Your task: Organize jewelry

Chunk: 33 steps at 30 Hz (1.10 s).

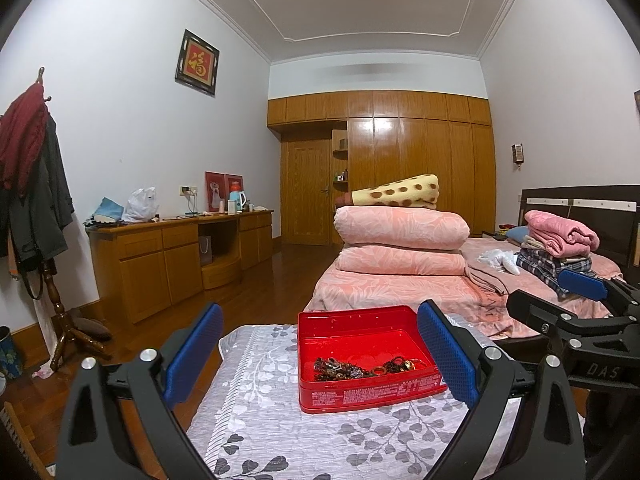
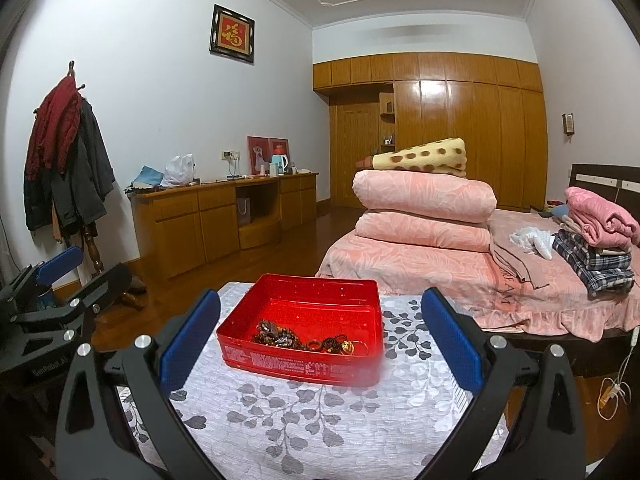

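tin box (image 2: 304,364): red, pale print on the side
tablecloth (image 2: 320,420): white with grey leaf pattern
gripper pads (image 1: 446,354): blue, dotted texture
folded quilts (image 2: 424,200): pink, leaf pattern
blanket (image 2: 424,158): yellow with brown spots
folded cloth (image 2: 592,264): blue-white plaid

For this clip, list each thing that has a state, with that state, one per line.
Red tin: open, no lid on, upright on the leaf-print cloth.
Jewelry: tangled heap in the tin's near end.
Left tongs: open, holding nothing.
Right tongs: open, holding nothing.
Quilts: folded and stacked on the bed.
Wardrobe: doors shut.
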Motion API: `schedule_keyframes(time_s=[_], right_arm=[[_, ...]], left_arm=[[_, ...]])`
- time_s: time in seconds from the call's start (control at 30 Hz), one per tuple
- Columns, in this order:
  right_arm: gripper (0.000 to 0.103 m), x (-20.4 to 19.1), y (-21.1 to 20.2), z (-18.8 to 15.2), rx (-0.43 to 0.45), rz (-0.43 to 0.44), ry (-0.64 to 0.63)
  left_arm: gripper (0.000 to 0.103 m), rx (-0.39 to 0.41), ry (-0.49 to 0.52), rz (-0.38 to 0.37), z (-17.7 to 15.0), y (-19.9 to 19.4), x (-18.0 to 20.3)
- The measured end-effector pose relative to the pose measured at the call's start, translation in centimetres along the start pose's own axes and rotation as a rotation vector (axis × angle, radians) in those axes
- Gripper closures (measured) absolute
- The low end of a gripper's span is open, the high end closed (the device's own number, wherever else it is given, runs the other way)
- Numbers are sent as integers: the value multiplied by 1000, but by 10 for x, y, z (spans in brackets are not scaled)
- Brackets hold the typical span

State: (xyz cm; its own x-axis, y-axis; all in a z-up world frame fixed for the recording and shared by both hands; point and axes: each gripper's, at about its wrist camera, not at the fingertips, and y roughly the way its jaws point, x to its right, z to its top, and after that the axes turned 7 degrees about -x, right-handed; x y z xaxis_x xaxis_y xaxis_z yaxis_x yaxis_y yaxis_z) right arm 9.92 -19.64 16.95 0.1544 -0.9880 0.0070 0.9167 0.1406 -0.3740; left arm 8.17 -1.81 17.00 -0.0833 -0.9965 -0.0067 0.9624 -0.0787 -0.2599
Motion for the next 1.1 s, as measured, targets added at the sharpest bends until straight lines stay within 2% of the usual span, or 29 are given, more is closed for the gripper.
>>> schedule_keyframes(time_s=[1.1], right_arm=[[6, -1, -4, 7, 12, 2, -5]], left_arm=[[7, 4, -2, 6, 3, -3, 0]])
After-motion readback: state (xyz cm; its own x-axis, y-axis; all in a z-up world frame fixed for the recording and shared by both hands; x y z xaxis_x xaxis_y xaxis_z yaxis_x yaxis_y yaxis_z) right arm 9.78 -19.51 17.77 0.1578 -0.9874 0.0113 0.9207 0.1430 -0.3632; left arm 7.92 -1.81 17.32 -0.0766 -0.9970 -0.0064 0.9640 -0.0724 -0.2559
